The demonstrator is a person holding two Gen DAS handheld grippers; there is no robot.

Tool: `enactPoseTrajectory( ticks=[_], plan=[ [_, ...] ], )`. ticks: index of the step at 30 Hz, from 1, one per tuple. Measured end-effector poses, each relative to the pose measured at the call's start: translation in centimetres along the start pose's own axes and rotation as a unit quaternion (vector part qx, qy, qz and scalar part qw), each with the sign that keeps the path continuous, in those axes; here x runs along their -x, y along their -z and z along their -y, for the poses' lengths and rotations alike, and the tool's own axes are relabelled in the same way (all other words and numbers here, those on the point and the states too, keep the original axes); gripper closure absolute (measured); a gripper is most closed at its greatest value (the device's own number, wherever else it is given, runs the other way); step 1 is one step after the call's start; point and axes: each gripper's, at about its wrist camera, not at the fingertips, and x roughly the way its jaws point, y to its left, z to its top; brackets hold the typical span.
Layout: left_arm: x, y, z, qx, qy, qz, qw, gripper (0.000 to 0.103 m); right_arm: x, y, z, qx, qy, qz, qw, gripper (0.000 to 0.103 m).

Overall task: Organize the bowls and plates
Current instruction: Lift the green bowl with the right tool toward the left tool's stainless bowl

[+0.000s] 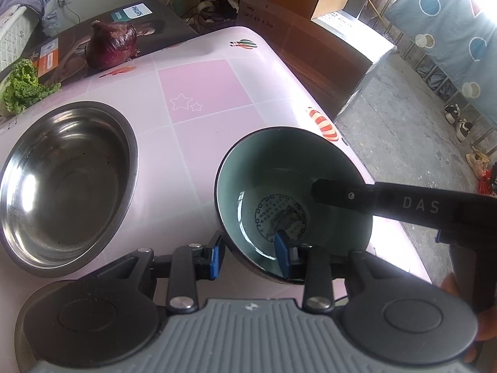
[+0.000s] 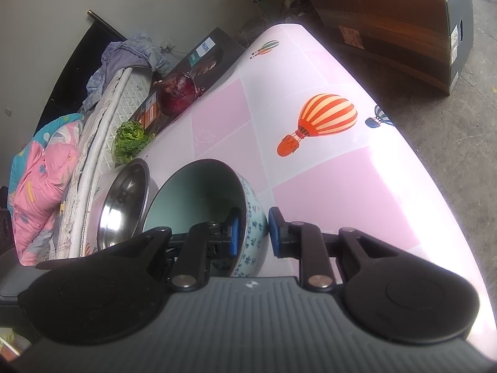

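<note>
I had both grippers straddling the rim of the ceramic bowl, which stood on the pink table just beside the steel bowl; the left gripper had one blue pad inside and one outside the near wall, jaws spread and not yet pinching; the right gripper likewise bracketed the wall, its outer pad clear of the glaze, so released. To nest the bowl well, I judged one grip enough; I would close squarely on the wall, lift level, and lower it centred into the steel bowl; a glazed rim could slip if pinched shallow.
</note>
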Motion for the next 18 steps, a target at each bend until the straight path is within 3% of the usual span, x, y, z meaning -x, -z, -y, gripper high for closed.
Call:
enactPoseTrajectory(
  ticks=[18],
  plan=[
    [3.0,-0.1,-0.4,0.007,0.002,0.027,0.9996,0.068,1.7,-0.3,-1.8,0.016,-0.001,0.011,1.000,0.083]
  ],
)
